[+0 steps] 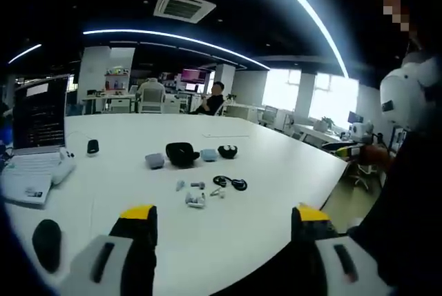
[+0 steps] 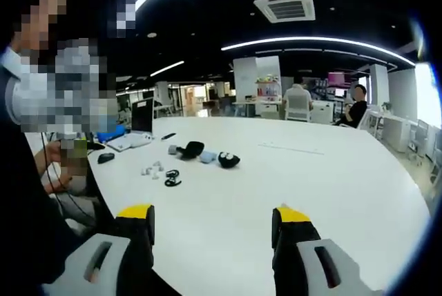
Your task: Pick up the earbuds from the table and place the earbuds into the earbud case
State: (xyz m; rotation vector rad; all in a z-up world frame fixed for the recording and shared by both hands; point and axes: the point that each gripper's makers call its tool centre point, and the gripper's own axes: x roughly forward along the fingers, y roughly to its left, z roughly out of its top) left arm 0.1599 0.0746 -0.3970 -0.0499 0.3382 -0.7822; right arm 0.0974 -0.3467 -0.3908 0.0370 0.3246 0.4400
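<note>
A broad white table spreads ahead of both sets of fingers, its near edge running under the jaws in each view and its right side falling away toward office chairs in the left gripper view. A laptop sits far to the left of the left gripper, near a small dark mouse; another dark mouse lies just left of the left jaw.

Straight beyond the left gripper's fingers lies the cluster for the task: an open black earbud case, flanked by small grey-blue cases, with another dark case to its right. Nearer the fingers, loose white earbuds and a black ear-hook pair lie scattered, probably laid out apart so each can be pinched singly.

From the right gripper, the same cluster sits ahead and well left of the fingers: earbuds, case.

Both grippers are released, jaws spread wide with nothing between them, well apart from the earbuds. Bare tabletop lies between fingers and cluster, leaving free room for an approach; the right gripper has open surface to its right too.
</note>
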